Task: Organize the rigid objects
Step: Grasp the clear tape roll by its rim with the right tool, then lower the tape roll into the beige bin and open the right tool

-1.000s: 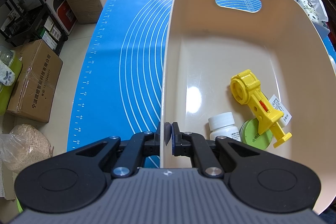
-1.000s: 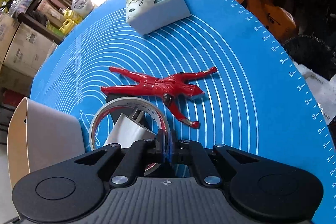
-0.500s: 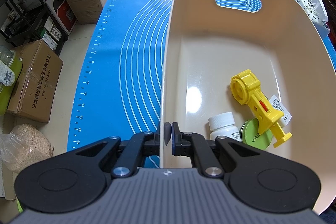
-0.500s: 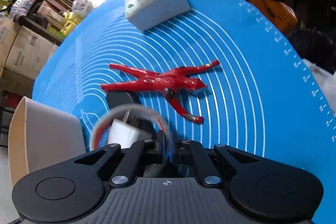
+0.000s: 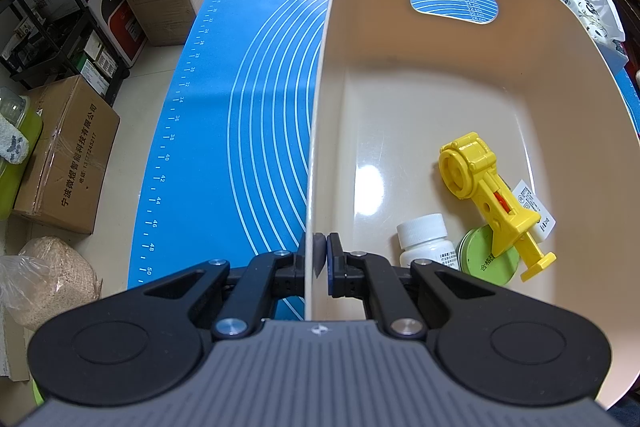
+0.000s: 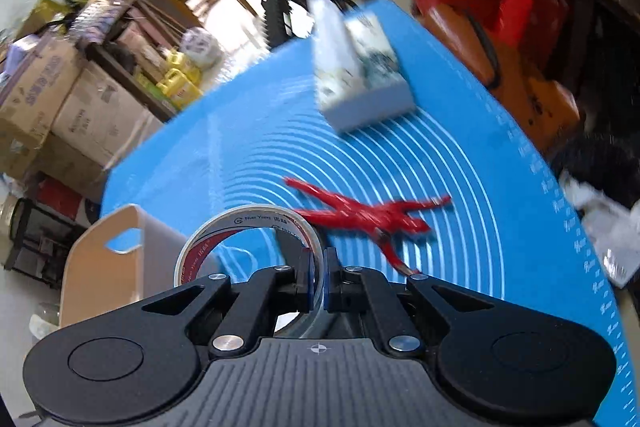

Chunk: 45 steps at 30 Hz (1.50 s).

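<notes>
Lifting the tape roll [image 6: 248, 251] clear of the blue mat [image 6: 460, 187].
Right gripper [image 6: 318, 275] pinches its band shut, now raised; left gripper [image 5: 320, 251] still clamps the beige bin [image 5: 316, 131] wall, ready left of my fingers.

Close downward wrist views, shared bin [image 5: 400, 75] [image 6: 92, 259]

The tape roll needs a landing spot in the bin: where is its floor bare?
The tub floor is bare from the handle cutout wall down to the yellow toy, and along the wall the left gripper pinches. The near right corner is crowded: toy, white bottle, green tin.
</notes>
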{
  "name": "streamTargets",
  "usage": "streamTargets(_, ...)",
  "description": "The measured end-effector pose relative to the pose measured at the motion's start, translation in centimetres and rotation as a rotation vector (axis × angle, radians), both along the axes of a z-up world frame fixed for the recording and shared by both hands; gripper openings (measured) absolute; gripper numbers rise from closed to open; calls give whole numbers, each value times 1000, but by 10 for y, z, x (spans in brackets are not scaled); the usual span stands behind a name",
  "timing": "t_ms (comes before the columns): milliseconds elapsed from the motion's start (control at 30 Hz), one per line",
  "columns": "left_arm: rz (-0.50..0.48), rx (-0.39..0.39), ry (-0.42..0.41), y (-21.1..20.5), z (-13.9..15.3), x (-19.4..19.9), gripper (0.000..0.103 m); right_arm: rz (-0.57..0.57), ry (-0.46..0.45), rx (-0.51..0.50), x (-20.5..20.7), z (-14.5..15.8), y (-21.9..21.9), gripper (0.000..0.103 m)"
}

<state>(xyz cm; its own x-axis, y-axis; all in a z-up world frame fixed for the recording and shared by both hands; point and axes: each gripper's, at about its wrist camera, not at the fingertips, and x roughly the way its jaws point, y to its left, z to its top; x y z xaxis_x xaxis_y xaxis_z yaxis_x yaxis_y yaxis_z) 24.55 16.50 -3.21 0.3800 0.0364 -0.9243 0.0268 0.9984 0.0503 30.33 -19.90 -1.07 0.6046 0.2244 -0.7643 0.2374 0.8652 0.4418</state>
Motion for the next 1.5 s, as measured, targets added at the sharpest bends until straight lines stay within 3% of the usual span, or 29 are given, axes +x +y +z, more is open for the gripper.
streamTargets(200, 0, 0, 0, 0, 0, 0, 9, 93, -112, -59, -1, 33, 43, 15)
streamTargets(367, 0, -1, 0, 0, 0, 0, 9, 201, -155, -52, 0, 45, 87, 15)
streamTargets(567, 0, 0, 0, 0, 0, 0, 9, 320, -147, -78, -1, 40, 137, 15)
streamTargets(767, 0, 0, 0, 0, 0, 0, 9, 402, -100, -130, -7, 16, 177, 15)
streamTargets(1233, -3, 5, -1, -2, -2, 2, 9, 489, -29, -240, -9, -15, 218, 15)
streamTargets(1500, -1, 9, -2, -3, -2, 3, 9, 481, -23, -142, -10, -10, 207, 24)
